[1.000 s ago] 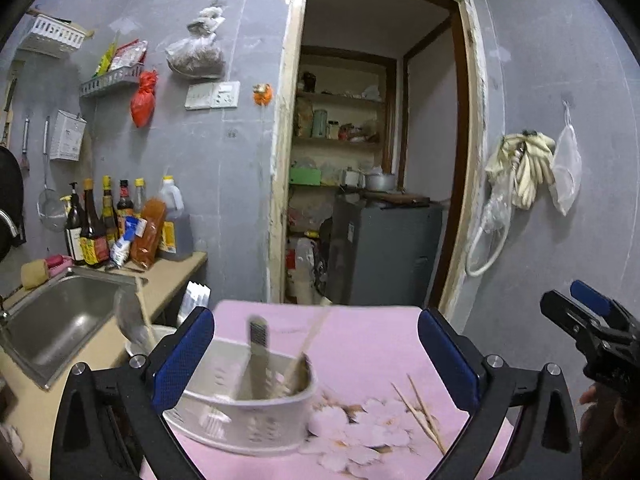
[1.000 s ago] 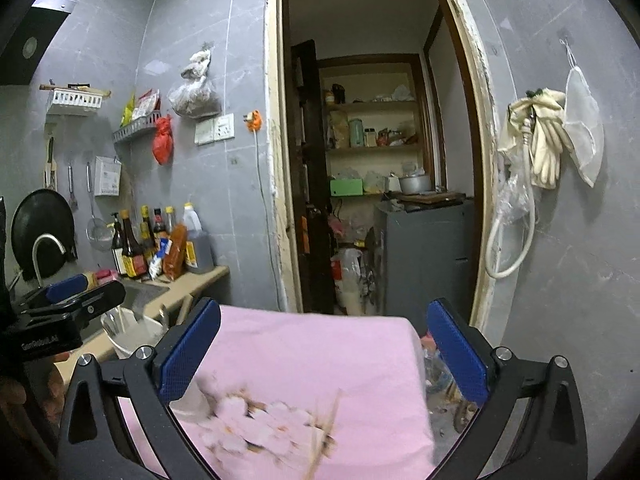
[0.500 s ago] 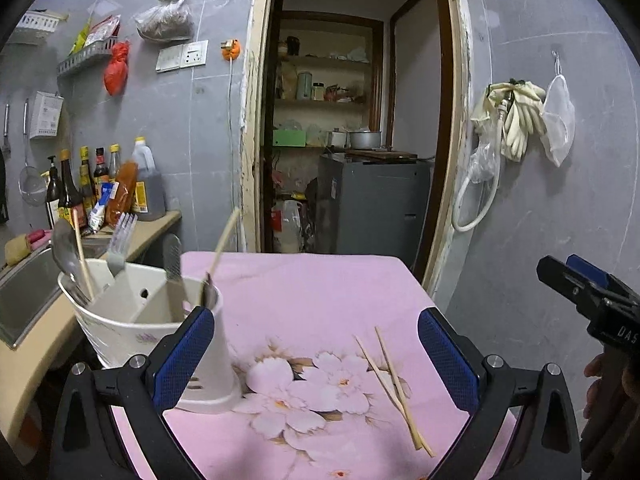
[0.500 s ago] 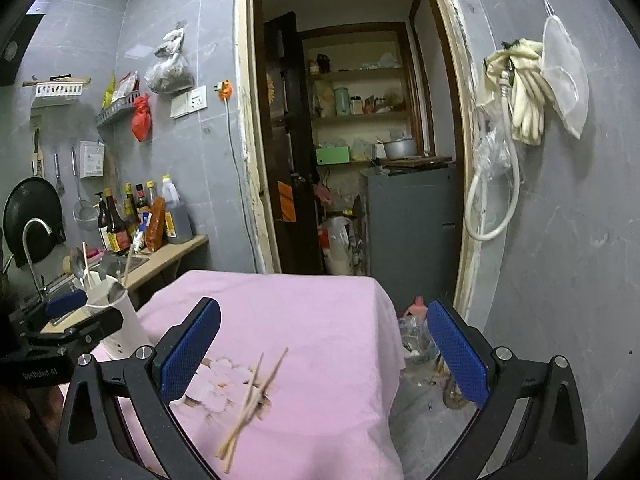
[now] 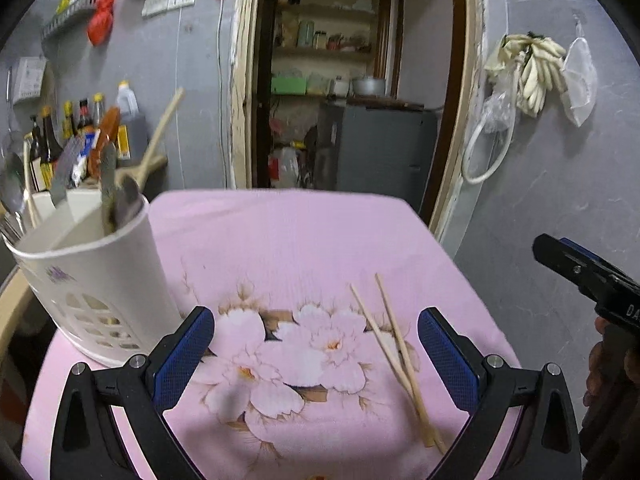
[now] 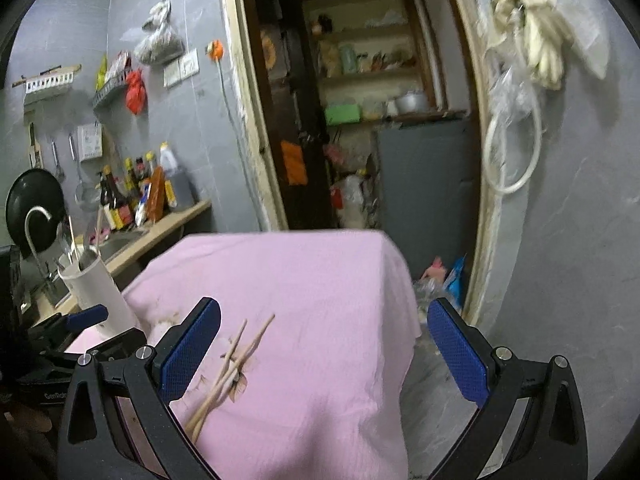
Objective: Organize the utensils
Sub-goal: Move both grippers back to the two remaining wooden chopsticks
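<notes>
While both claws hang over the pink cloth, here is how things stand:

Left claw point(image 5: 315, 354): spread wide, nothing between its blue pads, low over the flower print on the cloth point(image 5: 280, 240).
Right claw point(image 6: 324, 344): also spread wide and holding nothing, above the bench's right half.
Chopsticks point(image 5: 394, 354): a pair lying loose on the cloth, crossing near the middle; in the left view they lie between the pads, closer to the right pad than the left, not touching either. In the right view the chopsticks point(image 6: 228, 372) lie just beside the left pad, their near ends running under it.
Holder point(image 5: 92, 276): a white plastic holder with cut-out holes, standing upright on the cloth's left edge, just beyond the left claw's left finger.
In the holder: a wooden spoon point(image 5: 160, 132) leaning right, plus blurred metal cutlery handles; I cannot tell which pieces sit in which compartment.
Only the left view shows: the flower print in full and the holder's cut-outs up close.
Only the right view shows: the faucet point(image 6: 34, 224) and black pan point(image 6: 34, 196) behind the holder point(image 6: 96, 292), and the floor beside the bench.
</notes>
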